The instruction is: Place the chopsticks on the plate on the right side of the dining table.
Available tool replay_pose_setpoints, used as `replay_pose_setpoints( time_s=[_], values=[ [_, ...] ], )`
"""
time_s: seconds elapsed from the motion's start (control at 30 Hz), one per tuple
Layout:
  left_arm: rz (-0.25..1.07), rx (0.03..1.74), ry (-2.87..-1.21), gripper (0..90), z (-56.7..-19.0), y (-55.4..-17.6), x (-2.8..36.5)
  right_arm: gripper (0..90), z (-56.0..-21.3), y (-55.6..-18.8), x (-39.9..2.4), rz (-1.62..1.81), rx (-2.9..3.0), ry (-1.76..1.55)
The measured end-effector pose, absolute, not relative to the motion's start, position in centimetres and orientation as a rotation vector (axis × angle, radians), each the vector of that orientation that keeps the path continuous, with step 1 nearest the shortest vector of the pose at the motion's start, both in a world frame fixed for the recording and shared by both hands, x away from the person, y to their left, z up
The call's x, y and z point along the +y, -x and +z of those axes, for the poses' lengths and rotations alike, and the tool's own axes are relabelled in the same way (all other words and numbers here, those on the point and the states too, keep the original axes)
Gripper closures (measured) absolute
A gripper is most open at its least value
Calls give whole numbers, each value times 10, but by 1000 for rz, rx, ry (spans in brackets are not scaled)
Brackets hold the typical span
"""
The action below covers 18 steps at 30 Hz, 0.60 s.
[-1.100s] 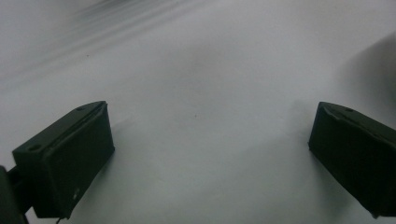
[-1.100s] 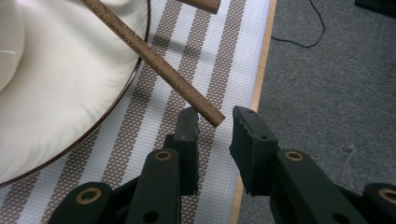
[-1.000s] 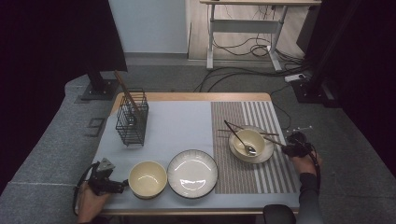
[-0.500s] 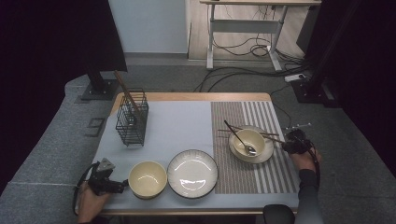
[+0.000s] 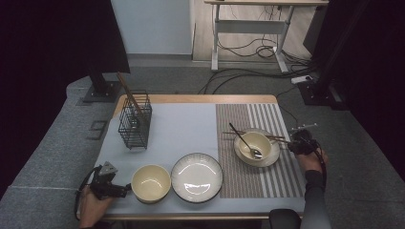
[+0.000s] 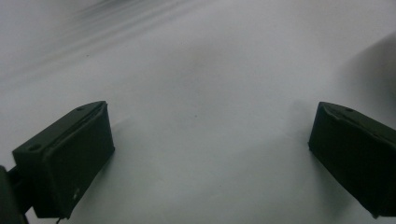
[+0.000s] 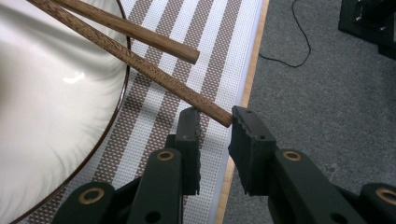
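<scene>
Right gripper view: chopsticks [image 7: 140, 65] lying across the bowl [image 7: 51, 107] are being approached end-on, one tip sitting between the narrowly parted right gripper [image 7: 215, 122], not yet pinched.

A brown-and-white striped mat [image 5: 258, 143] is seen at three o'clock on the table, beside a plain pale grey-blue cloth [image 5: 186, 129], and brown wooden chopsticks [image 7: 140, 60] are laid across a white plate [image 7: 51, 107] edged with a thin dark rim. A cream-yellow bowl [image 5: 151, 182] is shown at seven o'clock and a white plate with fine dark radial lines [image 5: 197, 177] at six o'clock. A black wire basket [image 5: 135, 121] is seen at ten o'clock, and black jaws are borne by the right gripper [image 7: 215, 119] and the left gripper [image 6: 205, 154].
</scene>
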<state>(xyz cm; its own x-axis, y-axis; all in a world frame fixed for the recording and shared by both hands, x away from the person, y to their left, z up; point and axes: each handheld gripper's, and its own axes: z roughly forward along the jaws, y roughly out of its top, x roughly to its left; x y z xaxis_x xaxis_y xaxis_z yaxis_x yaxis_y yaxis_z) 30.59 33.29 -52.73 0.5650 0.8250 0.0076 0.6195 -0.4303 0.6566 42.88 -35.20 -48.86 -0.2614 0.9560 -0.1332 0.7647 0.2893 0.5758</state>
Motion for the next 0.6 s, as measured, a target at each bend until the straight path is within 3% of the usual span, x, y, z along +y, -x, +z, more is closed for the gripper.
replay_pose_setpoints(
  time_s=[0.6],
  values=[
    [441, 1151, -2192, 0, -527, -306, 333, 723, -487, -433, -351, 557, 2107, -1506]
  ],
)
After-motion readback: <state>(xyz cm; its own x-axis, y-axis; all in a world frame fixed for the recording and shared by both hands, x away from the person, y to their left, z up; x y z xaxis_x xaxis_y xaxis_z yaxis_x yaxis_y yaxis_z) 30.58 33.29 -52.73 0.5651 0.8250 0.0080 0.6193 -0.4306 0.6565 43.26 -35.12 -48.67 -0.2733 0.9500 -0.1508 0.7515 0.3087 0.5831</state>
